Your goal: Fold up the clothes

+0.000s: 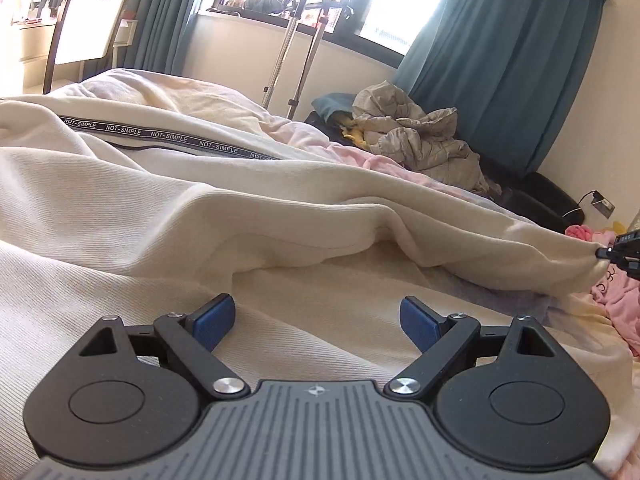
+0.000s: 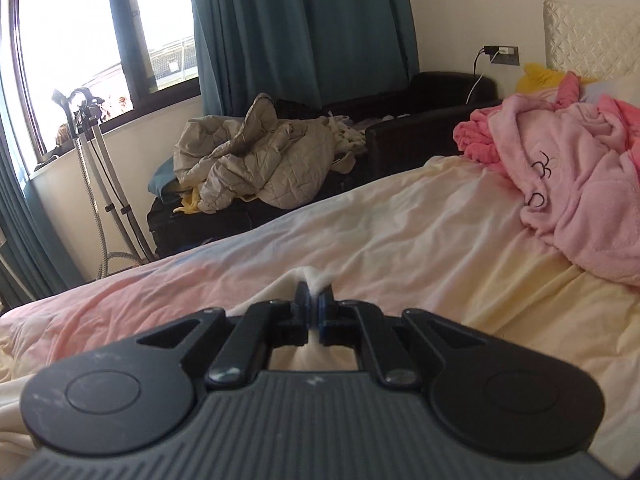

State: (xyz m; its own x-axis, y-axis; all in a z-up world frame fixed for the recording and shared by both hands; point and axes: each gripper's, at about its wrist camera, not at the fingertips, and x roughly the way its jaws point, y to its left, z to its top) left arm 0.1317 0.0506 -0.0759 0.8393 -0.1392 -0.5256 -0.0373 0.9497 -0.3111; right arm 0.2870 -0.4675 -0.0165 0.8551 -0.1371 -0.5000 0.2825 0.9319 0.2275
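While the right gripper (image 2: 314,294) pinches a corner of the cream garment (image 1: 168,200), the left gripper (image 1: 316,320) hovers spread above it; a pink robe (image 2: 580,184) lies nearby.

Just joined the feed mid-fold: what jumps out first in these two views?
The cream garment fills the left view, one corner stretched to the right edge, pinched by the right hand-held gripper. The left hand-held gripper hangs open above the cloth. A pink robe is heaped on the bed at the right view's right.
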